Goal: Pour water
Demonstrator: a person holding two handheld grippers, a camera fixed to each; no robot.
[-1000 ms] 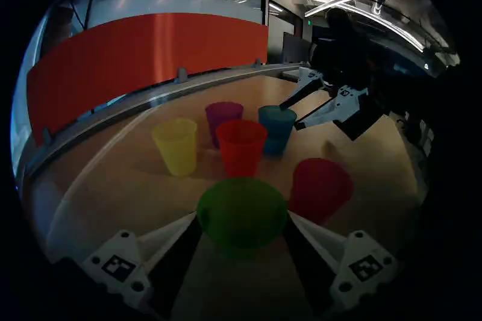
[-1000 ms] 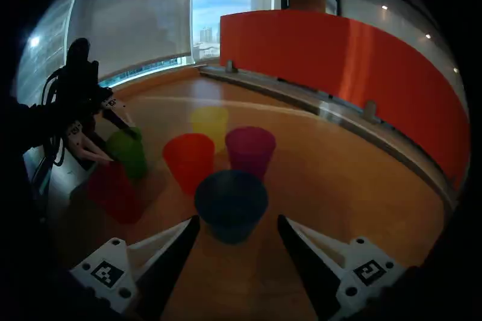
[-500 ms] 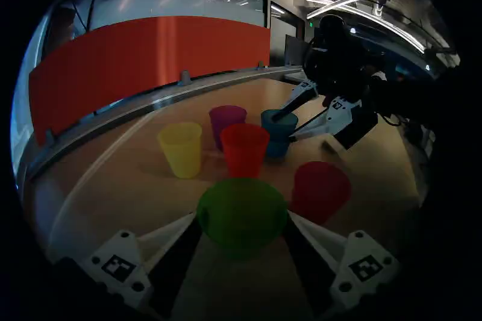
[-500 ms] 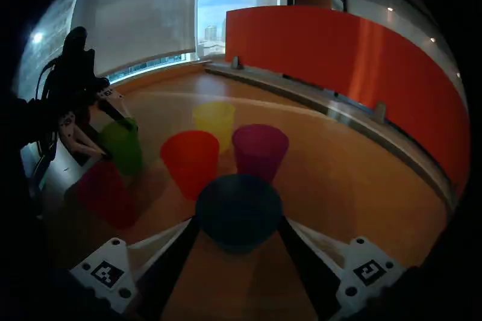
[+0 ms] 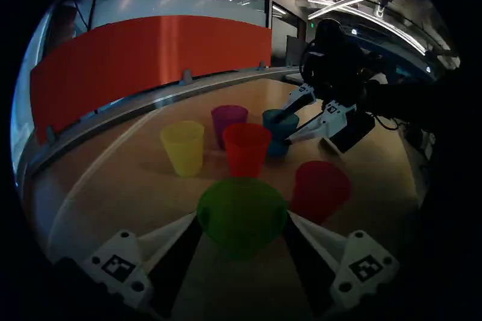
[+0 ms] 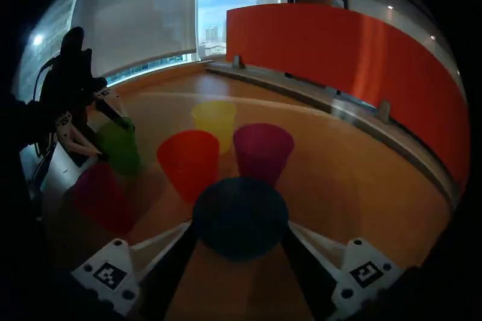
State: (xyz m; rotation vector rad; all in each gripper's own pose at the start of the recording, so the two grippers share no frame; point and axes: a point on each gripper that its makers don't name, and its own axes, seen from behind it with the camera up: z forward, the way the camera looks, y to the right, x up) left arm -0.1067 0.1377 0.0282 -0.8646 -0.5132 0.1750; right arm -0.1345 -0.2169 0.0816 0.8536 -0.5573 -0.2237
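Six coloured plastic cups cluster on a wooden table (image 5: 108, 182) below a long orange wall panel (image 5: 144, 50). In the left gripper view they run, left to right, as a yellow cup (image 5: 182, 147), a purple cup (image 5: 229, 121) farther back, an orange cup (image 5: 246, 151), a blue cup (image 5: 274, 138) and a red cup (image 5: 319, 190) nearer the camera. In the foreground the left gripper (image 5: 241, 217) is clamped on an upright green cup (image 5: 242, 200), one finger pressed to each side. Farther off at right, the right gripper (image 5: 283, 128), held on a person's dark arm (image 5: 410, 101), has its two fingers on either side of the blue cup. In the right gripper view the left gripper appears at far left with its fingers flanking the green cup, the red cup just beside it and nearer. The orange, yellow and purple cups stand mid-frame before a bright window (image 6: 238, 2). At the bottom of that view the right gripper grips the blue cup, both fingers against its walls. Whether either held cup contains water cannot be told.
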